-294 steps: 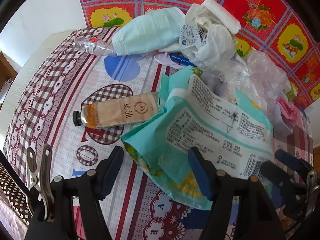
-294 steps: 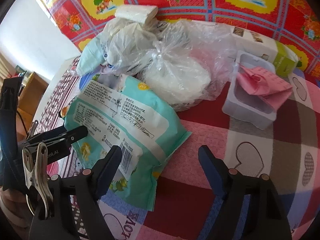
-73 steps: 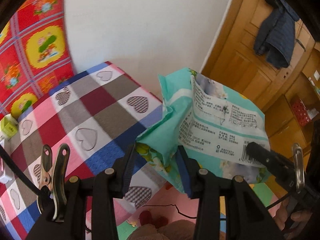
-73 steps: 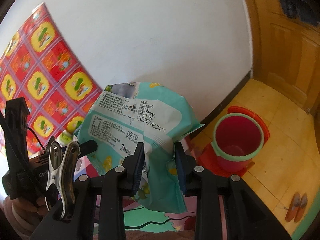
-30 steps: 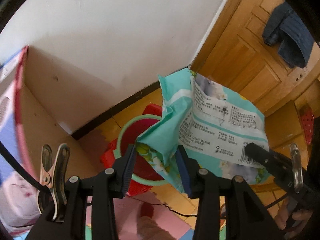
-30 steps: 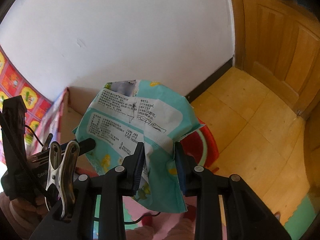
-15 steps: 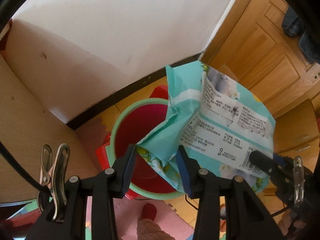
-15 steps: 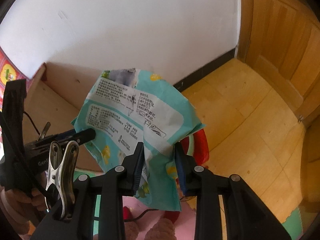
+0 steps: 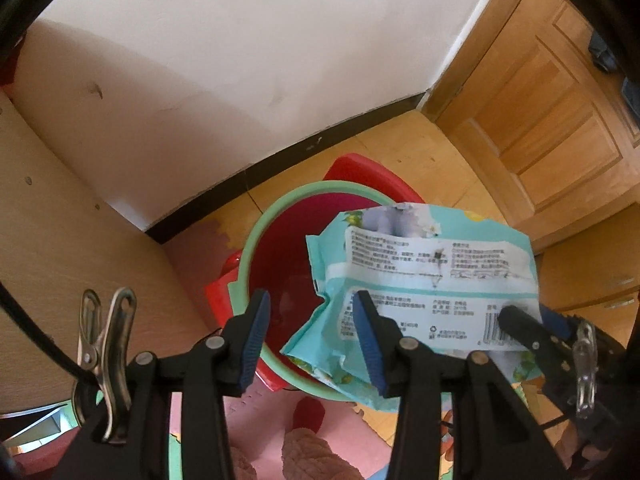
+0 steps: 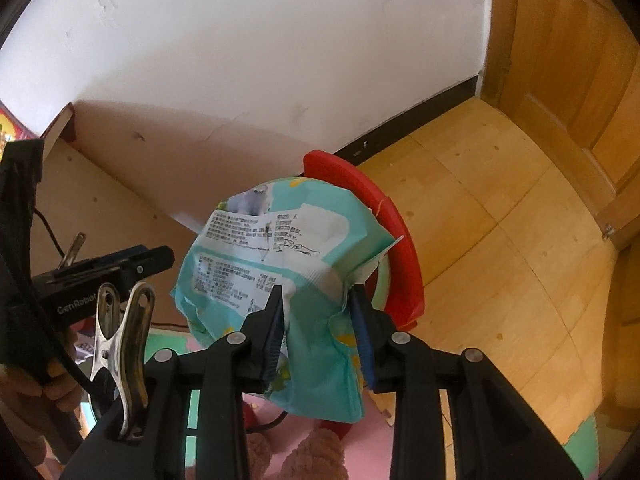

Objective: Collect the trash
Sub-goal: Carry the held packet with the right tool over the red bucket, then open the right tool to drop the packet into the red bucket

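At the far left a pale wooden panel stands against the white wall. A metal clip hangs on the left gripper, which points steeply down. Its fingers stand apart and released. The left finger is clear of everything, with the bucket's inside showing beside it, and only the lower left corner of the teal packet reaches into the gap, close against the right finger.

Below the fingers is a red bucket with a green rim, which sits on a wider red basin on the yellow wooden floor. A pink foam mat lies just near of it.

The packet, crumpled and with its white printed label facing up, hangs over the right half of the bucket's mouth, above the rim and not inside.

The right gripper grasps the packet's near right part. The wrapper fills the space between its fingers and touches both pads. These fingers have just been opening a little, with the packet between them. In the right wrist view a hand holds the left gripper's handle at the left edge.

At the far right stands a wooden door.
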Motion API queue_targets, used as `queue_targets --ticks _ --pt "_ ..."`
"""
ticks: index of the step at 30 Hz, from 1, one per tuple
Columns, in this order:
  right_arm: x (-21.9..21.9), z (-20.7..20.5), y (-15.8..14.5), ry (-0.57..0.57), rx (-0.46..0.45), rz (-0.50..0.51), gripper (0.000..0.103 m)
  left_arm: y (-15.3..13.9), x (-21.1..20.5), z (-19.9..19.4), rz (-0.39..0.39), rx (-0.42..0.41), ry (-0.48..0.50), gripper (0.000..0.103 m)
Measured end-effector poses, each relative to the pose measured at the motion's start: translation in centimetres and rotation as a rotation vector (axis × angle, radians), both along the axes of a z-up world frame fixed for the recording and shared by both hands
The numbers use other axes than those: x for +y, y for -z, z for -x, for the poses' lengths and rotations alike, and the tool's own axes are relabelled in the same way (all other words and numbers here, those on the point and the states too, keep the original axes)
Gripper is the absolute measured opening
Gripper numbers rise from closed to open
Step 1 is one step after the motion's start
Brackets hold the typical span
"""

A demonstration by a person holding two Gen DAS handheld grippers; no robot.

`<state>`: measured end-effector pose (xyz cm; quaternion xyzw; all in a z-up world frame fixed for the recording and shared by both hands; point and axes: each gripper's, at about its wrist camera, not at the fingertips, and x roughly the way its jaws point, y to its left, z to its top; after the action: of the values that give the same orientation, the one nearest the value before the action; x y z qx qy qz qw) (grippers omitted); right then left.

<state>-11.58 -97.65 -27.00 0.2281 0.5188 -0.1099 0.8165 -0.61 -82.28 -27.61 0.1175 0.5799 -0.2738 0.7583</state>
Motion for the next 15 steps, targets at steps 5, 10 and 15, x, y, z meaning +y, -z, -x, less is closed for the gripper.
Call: queue_targets --ticks 5,10,15 --pt "-0.2 -0.5 0.3 0.016 0.014 0.03 0.036 -0.9 0.3 0.2 0.007 -0.003 -0.005 0.045" --pt "0.6 -1.2 0.2 0.011 0.016 0.048 0.043 -1.3 0.6 -0.1 0.017 0.003 -0.017 0.045" --pt "1.1 -1.6 -0.3 -0.001 0.003 0.06 0.058 -1.7 0.9 -0.1 0.024 0.009 -0.014 0.045"
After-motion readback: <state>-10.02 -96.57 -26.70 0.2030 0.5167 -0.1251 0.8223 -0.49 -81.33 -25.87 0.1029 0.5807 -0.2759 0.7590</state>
